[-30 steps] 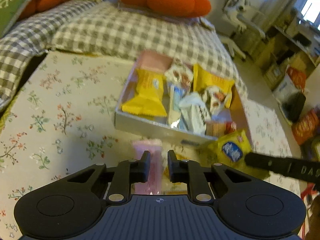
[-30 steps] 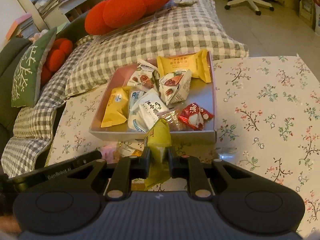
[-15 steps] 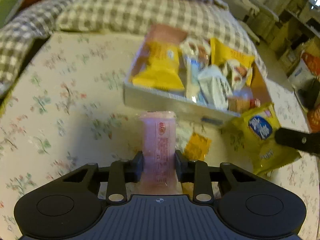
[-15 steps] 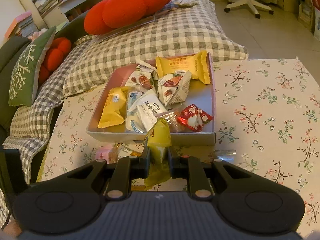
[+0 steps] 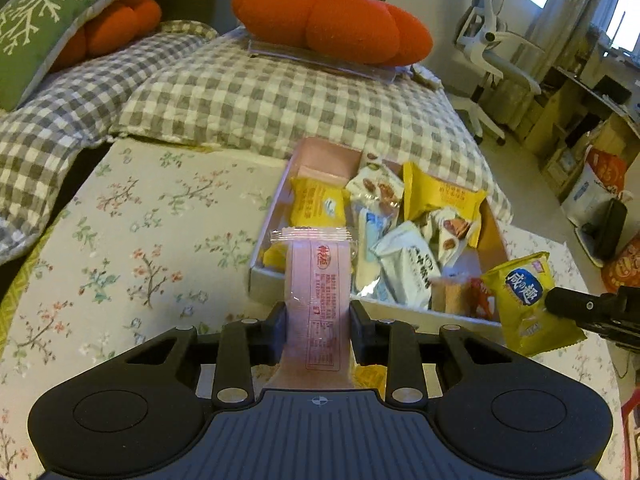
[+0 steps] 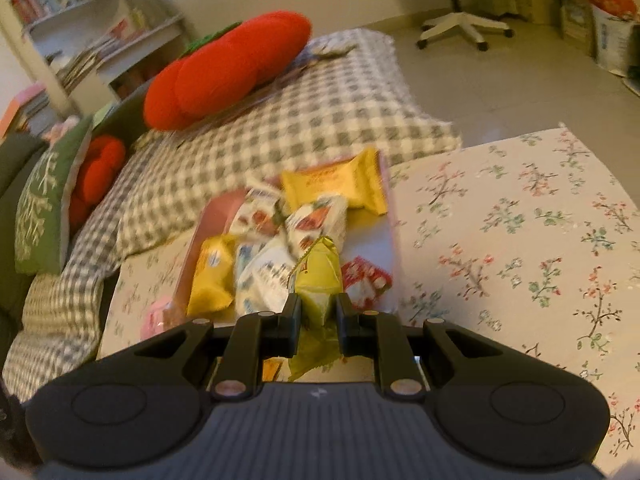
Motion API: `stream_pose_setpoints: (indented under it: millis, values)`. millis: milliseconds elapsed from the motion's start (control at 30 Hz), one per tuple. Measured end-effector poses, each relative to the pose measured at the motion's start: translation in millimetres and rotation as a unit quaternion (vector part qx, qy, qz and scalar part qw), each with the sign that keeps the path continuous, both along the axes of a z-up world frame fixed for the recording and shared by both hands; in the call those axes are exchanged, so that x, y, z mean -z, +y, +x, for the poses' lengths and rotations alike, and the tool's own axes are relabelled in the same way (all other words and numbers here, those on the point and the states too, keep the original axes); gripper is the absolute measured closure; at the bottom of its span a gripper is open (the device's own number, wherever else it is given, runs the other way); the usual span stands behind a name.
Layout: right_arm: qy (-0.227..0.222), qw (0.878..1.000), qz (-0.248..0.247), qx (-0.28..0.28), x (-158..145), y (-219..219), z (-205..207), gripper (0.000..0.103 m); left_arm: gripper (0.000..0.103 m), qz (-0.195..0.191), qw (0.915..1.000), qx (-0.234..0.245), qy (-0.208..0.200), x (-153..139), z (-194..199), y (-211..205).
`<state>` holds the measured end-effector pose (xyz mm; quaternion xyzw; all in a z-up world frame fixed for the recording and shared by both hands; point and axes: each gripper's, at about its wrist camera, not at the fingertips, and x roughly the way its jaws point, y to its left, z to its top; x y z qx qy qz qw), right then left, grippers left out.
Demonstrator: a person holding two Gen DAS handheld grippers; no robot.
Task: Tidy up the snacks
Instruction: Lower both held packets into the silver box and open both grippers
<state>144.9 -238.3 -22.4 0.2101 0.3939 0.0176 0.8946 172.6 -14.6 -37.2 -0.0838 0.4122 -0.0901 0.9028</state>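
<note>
Left gripper [image 5: 318,330] clamps a long pink plastic-wrapped snack bar [image 5: 318,296], centre frame, before the shallow pink-walled snack tray [image 5: 280,196]. Only this view shows the blue label on the yellow crinkly packet [image 5: 528,300], lower right. Right gripper [image 6: 318,322] pinches that packet [image 6: 318,280], blurred, over the tray [image 6: 394,240].

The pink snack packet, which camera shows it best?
The left wrist view: the pink packet stands sharp and centred, clamped in the left gripper, its print visible. The right wrist view is blurred and catches only a pink sliver at lower left.
</note>
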Motion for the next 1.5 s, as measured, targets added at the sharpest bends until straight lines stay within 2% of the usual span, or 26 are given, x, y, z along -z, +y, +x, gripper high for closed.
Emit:
stream_pose_setpoints:
  millis: [167, 333, 533, 633, 667, 700, 767, 900, 1000, 1100, 1267, 1300, 1500]
  values:
    - [-0.014, 0.998, 0.03, 0.048, 4.3, -17.1, 5.5, 0.087, 0.074, -0.016, 0.9996, 0.003, -0.021, -7.9, 16.5, -2.5]
    - [-0.032, 0.994, 0.054, 0.092, 11.4, -31.6, 12.7, 0.087, 0.074, -0.032, 0.998, 0.031, -0.046, -8.9, 30.5, -16.6]
    - [-0.043, 0.991, 0.073, 0.106, 25.1, -30.8, 25.5, 0.087, 0.074, -0.049, 0.9958, 0.068, -0.038, 7.0, 50.4, -38.0]
    - [-0.041, 0.986, 0.118, 0.111, 28.5, -35.3, 29.0, 0.087, 0.074, -0.061, 0.9945, 0.079, -0.03, 13.7, 57.8, -43.9]
    - [-0.044, 0.986, 0.112, 0.116, 27.0, -35.4, 30.4, 0.087, 0.074, -0.061, 0.9943, 0.082, -0.03, 14.7, 59.0, -45.6]
    - [-0.05, 0.989, 0.065, 0.123, 23.4, -30.9, 34.7, 0.087, 0.074, -0.058, 0.9943, 0.084, -0.032, 15.3, 59.8, -47.6]
    - [-0.049, 0.989, 0.057, 0.124, 24.4, -30.2, 36.6, 0.087, 0.074, -0.049, 0.994, 0.089, -0.04, 15.3, 60.4, -51.3]
    - [-0.055, 0.988, 0.058, 0.132, 30.3, -31.0, 43.4, 0.086, 0.074, -0.063, 0.9916, 0.098, -0.055, 12.7, 63.3, -51.5]
    - [-0.062, 0.99, 0.05, 0.117, 28.7, -26.1, 44.9, 0.078, 0.071, -0.051, 0.991, 0.105, -0.065, 15.2, 65.3, -54.6]
    - [-0.072, 0.991, 0.037, 0.104, 23.9, -20.5, 44.3, 0.075, 0.069, -0.039, 0.9916, 0.102, -0.069, 16.7, 64.2, -53.3]
    - [-0.07, 0.99, 0.052, 0.106, 18.3, -27.5, 40.8, 0.074, 0.069, -0.034, 0.9923, 0.09, -0.078, 6.6, 58.5, -44.3]
    - [-0.064, 0.989, 0.069, 0.115, 17.0, -35.6, 37.6, 0.074, 0.069, -0.037, 0.9924, 0.088, -0.078, 3.5, 56.8, -41.7]
    - [-0.039, 0.987, 0.089, 0.127, 15.9, -49.9, 30.5, 0.072, 0.069, -0.032, 0.9948, 0.068, -0.069, -9.2, 41.4, -28.4]
